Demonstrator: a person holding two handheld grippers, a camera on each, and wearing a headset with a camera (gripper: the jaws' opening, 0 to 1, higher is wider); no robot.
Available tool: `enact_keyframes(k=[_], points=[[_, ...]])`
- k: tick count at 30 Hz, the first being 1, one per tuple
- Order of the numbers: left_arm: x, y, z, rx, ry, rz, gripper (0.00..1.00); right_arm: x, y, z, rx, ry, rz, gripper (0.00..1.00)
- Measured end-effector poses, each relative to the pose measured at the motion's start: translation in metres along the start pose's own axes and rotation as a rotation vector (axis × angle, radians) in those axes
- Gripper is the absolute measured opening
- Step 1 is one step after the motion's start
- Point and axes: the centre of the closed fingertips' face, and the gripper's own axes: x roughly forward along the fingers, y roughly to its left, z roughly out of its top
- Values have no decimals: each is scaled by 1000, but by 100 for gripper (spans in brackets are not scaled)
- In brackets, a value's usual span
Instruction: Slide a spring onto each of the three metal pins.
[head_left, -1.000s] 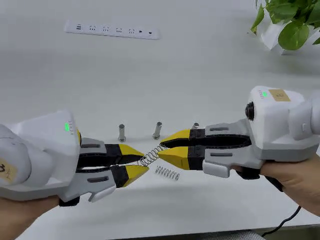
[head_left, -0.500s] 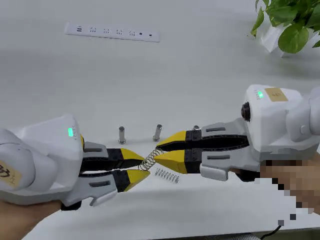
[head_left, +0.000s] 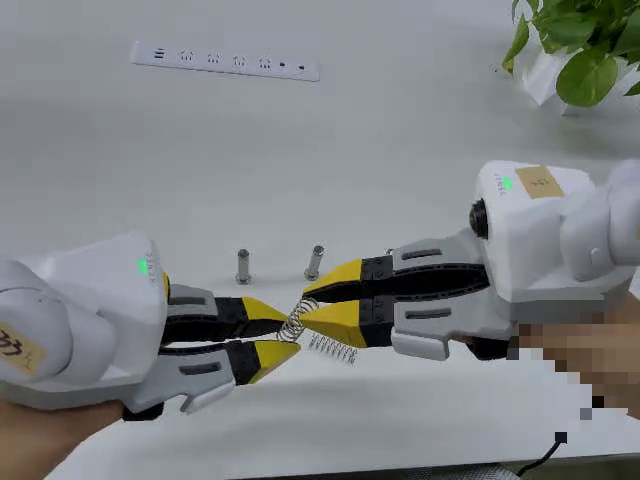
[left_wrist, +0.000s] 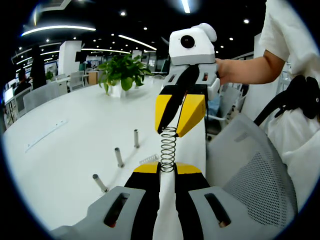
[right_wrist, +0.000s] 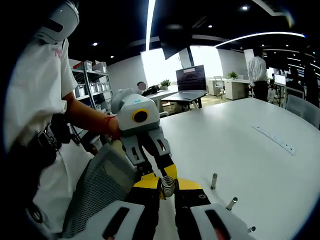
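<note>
Above the bench's (head_left: 400, 150) front edge, our left gripper (head_left: 290, 332) and right gripper (head_left: 305, 306) each pinch one end of a coiled wire spring (head_left: 297, 321), yellow wedge-shaped jaws nearly closed. Smooth cylindrical metal pins (head_left: 243, 266) stand just behind.

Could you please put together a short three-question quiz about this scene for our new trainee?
1. True or false: all three metal pins are bare.
2. How many springs lie loose on the table?
3. The raised spring spans between: A) the left tool and the right tool; B) the left tool and a metal pin; C) two metal pins.
Key: 1. True. 2. One loose spring. 3. A.
</note>
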Motion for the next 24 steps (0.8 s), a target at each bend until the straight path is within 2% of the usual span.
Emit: enact_keyframes(k=[10,16,18,24], points=[[1,1,3,-3,-15,2,6,0,0,2,-25,25,10,7],[1,0,4,-12,-26,6,6,0,1,3,-32,49,25,10],[1,0,4,-14,-29,6,6,-1,1,2,-50,75,33,11],[1,0,5,-16,-38,9,6,-4,-3,0,-172,219,80,17]])
